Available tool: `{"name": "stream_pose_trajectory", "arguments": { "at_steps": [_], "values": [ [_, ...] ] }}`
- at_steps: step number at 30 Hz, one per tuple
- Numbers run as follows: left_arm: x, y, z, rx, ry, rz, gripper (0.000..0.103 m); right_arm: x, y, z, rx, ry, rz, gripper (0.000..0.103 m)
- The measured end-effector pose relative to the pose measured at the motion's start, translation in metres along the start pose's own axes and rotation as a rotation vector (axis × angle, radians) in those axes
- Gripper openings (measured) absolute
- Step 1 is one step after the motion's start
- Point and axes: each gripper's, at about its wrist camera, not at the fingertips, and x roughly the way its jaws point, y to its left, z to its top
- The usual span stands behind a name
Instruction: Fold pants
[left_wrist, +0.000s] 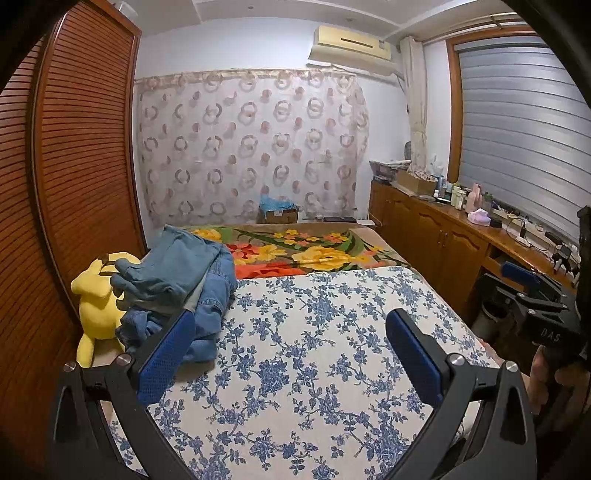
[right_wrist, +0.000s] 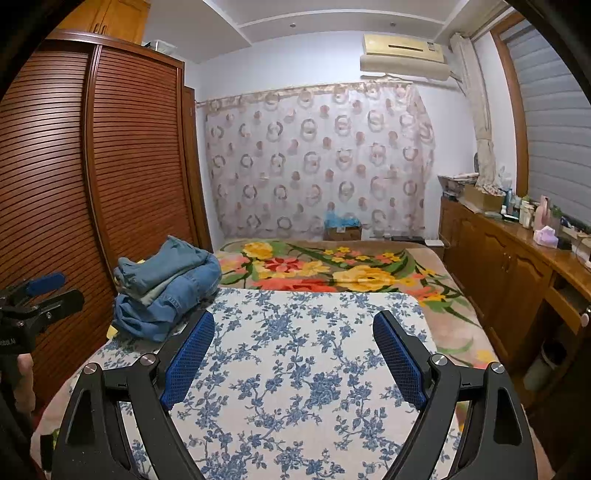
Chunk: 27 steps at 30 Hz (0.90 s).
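A pile of blue denim pants lies at the left edge of the bed, partly folded and stacked; it also shows in the right wrist view. My left gripper is open and empty above the blue-flowered sheet, with its left finger close to the pile. My right gripper is open and empty over the same sheet, to the right of the pile. The right gripper also shows at the right edge of the left wrist view, and the left gripper at the left edge of the right wrist view.
A yellow plush toy lies behind the pile by the brown slatted wardrobe. A bright flowered blanket covers the far part of the bed. A wooden cabinet with bottles runs along the right wall.
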Motion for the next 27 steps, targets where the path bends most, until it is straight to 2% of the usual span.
{"name": "stream_pose_trajectory", "arguments": {
  "at_steps": [27],
  "values": [
    [-0.0009,-0.0005,-0.0009,0.001,0.001,0.002,0.103,-0.0033,-0.0011,-0.0005,0.002,-0.008,0.008,0.089]
  ]
}}
